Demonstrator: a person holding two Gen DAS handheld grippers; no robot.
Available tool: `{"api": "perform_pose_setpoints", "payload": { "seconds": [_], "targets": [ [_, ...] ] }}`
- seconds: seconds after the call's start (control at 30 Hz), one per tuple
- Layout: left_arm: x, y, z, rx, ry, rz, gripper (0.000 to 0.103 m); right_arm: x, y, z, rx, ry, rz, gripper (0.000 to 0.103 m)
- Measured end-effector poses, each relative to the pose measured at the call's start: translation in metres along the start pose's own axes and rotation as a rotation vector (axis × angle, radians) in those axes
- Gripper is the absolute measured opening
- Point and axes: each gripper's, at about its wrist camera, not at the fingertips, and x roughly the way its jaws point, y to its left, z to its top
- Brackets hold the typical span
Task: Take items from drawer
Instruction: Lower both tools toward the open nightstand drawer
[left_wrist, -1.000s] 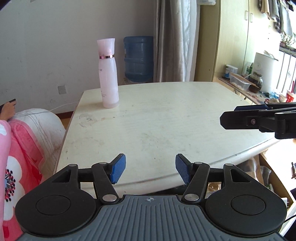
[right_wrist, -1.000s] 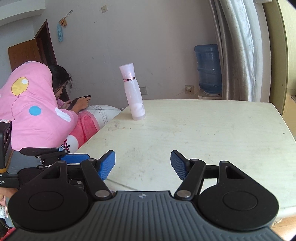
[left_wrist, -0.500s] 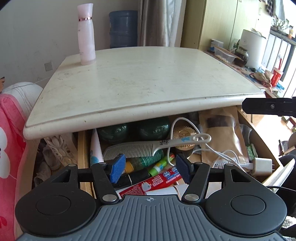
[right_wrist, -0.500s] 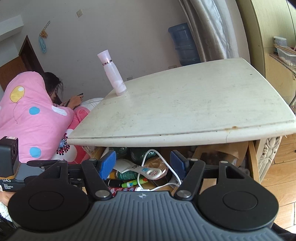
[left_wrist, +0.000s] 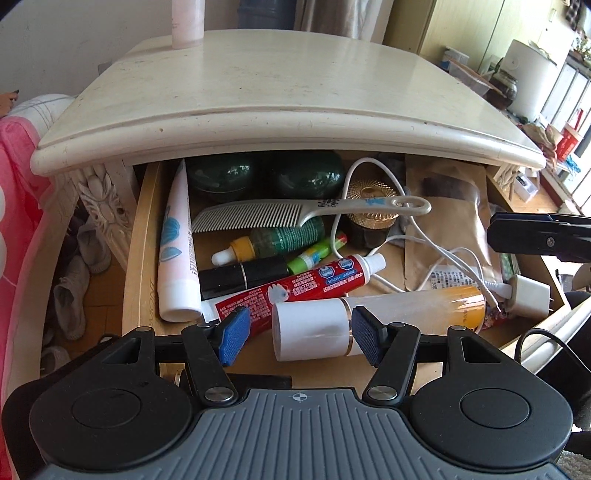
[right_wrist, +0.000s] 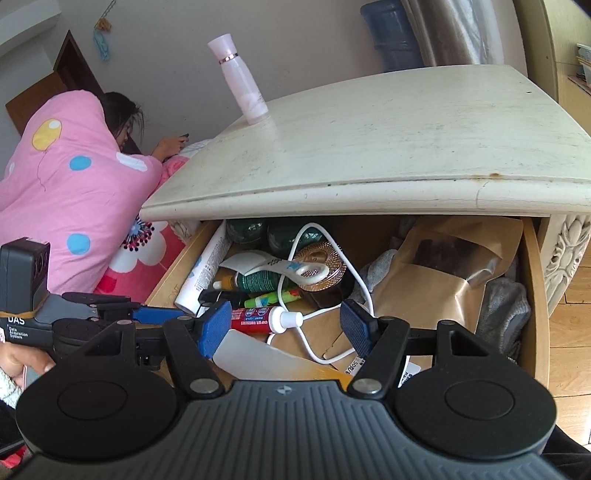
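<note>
While empty, left gripper (left_wrist: 299, 336) half-open.

A cream nightstand top (left_wrist: 295, 85) bears one pink bottle (right_wrist: 242, 88) at its far left corner. Below, the open drawer (left_wrist: 142, 236) holds a comb (left_wrist: 280, 212), toothpaste tube (left_wrist: 306, 282), white charger cable (left_wrist: 461, 258), and perhaps a brown paper pouch (right_wrist: 436, 288).

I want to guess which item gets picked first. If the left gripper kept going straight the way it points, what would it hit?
Most likely the white-capped bottle lying at the drawer's front; the open left gripper frames its cap, though depth is unclear.
</note>
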Motion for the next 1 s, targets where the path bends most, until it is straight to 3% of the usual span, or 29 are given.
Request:
{"api": "perform_pose_setpoints", "payload": {
  "seconds": [0.17, 0.3, 0.47, 0.63, 0.8, 1.0],
  "targets": [
    [0.001, 0.001, 0.001, -0.012, 0.006, 0.006, 0.063, -0.005, 0.000, -0.002, 0.016, 0.017, 0.010, 0.067],
    [-0.006, -0.003, -0.003, -0.004, -0.011, -0.003, 0.064, -0.041, -0.002, -0.015, 0.104, -0.023, 0.032, 0.067],
    [-0.017, -0.008, -0.013, 0.006, -0.041, -0.027, 0.064, -0.106, 0.004, -0.052, 0.175, -0.086, -0.035, 0.067],
    [-0.019, -0.013, -0.020, 0.014, -0.063, -0.054, 0.065, -0.138, 0.015, -0.076, 0.159, -0.101, -0.109, 0.067],
    [-0.018, -0.011, -0.021, 0.015, -0.071, -0.051, 0.065, -0.113, 0.027, -0.060, 0.048, -0.083, -0.123, 0.067],
    [-0.012, 0.000, -0.019, -0.018, -0.042, -0.071, 0.066, -0.046, 0.032, -0.023, -0.125, -0.002, -0.088, 0.064]
  ]
}}
